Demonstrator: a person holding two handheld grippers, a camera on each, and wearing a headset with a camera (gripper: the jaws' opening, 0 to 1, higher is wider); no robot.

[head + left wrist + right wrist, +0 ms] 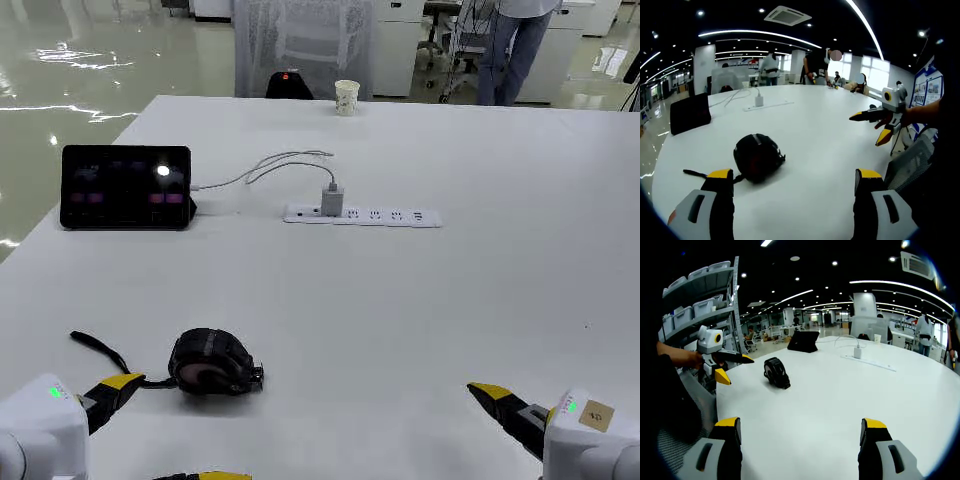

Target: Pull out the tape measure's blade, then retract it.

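The tape (212, 362) is lying just ahead of the left gripper (794, 175) (jaws spread), the right gripper (799, 422), likewise spread, hovering well right.

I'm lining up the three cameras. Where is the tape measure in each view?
Head view: tape measure low, left of centre.
Left gripper view: left of centre, close.
Right gripper view: left of centre, farther off.
Shared landmark: the dark tablet, beyond the tape measure in all three.

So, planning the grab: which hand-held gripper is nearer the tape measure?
The left hand-held gripper, right beside the tape measure; the right hand-held gripper sits farther off.
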